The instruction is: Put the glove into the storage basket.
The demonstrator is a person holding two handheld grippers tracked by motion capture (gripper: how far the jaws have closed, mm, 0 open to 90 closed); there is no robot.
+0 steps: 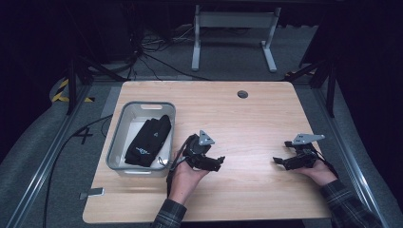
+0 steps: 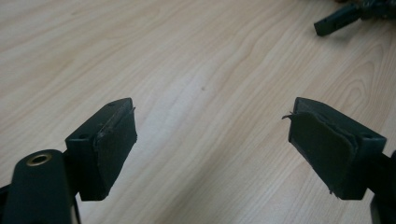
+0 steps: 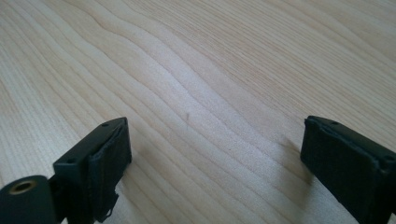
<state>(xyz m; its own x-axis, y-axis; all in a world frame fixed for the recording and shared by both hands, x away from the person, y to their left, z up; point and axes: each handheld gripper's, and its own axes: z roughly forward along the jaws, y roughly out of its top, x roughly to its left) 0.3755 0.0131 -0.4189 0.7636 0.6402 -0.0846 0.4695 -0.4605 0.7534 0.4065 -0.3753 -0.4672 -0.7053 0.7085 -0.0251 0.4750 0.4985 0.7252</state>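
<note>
Pale wood grain runs across the table (image 1: 247,118) in front of you, a light tabletop with a small round hole (image 1: 242,94) near its far edge. Your left gripper (image 1: 219,162) sits just left of the middle, held in your left hand (image 1: 186,178), its tips pointing toward the right side of the table. In the left gripper view (image 2: 211,140) its two black jaws stand wide apart with bare wood between them, so this claw is released and grasps nothing. One rubber pad (image 2: 114,147) looks a little frayed at its edge.

Your right gripper (image 1: 276,161) rests near the right side of the table, held in your right hand (image 1: 321,173), its tips pointing left toward the other gripper. The two are well apart. In the right gripper view (image 3: 215,154) its jaws are also spread wide over bare wood, released and grasping nothing. The tip of this gripper also appears at the top right corner of the left gripper view.

A grey plastic bin (image 1: 119,137) stands on the left part of the table, just left of your left gripper. Inside it lies a folded black cloth (image 1: 149,140) with a small light mark on it, stretched from the far right corner toward the near side. Neither gripper touches the bin or the cloth.

Plaid sleeves (image 1: 349,209) cover your forearms at the near edge.
</note>
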